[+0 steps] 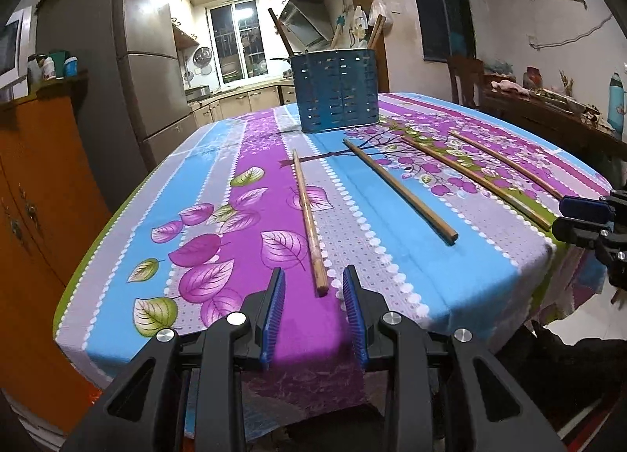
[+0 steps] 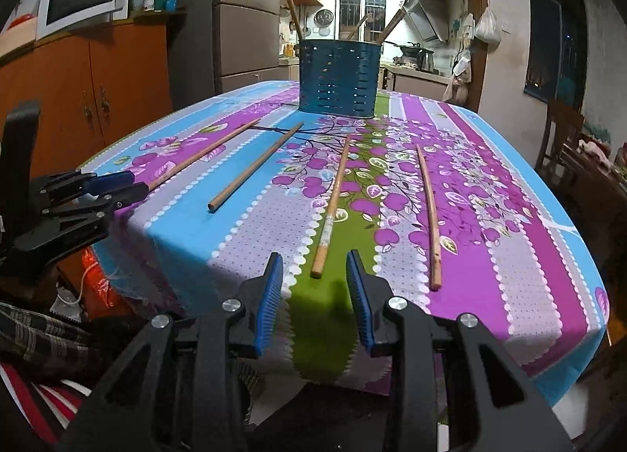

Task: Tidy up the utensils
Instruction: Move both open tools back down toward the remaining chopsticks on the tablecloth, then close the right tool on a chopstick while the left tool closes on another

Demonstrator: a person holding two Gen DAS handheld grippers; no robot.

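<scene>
**Q:** What lies on the table, and where?

**A:** Four wooden chopsticks lie apart on the floral tablecloth [image 1: 219, 162], fanned towards a blue perforated utensil holder [image 1: 339, 91] that stands upright at the far middle of the table. From the left: the first chopstick [image 1: 309, 224], the second chopstick [image 1: 399, 193], the third chopstick [image 1: 474, 179], the fourth chopstick [image 1: 505, 164]. None touches another. Several sticks already stand slanted inside the holder.

**Q:** How do the jaws stand?

**A:** The left gripper [image 1: 313, 287] has its jaws parted, and nothing is between the blue pads. The near end of the first chopstick lies just beyond the fingertips, in line with the gap. The right gripper [image 2: 315, 269] likewise has its jaws released and empty; the near end of the third chopstick lies just ahead of its gap, and the fourth chopstick lies to the right of it.

**Q:** Where are the grippers relative to the table?

**A:** Both are at the near edge, pointing slightly downward across the cloth. Each appears at the side margin of the other's view.
</scene>
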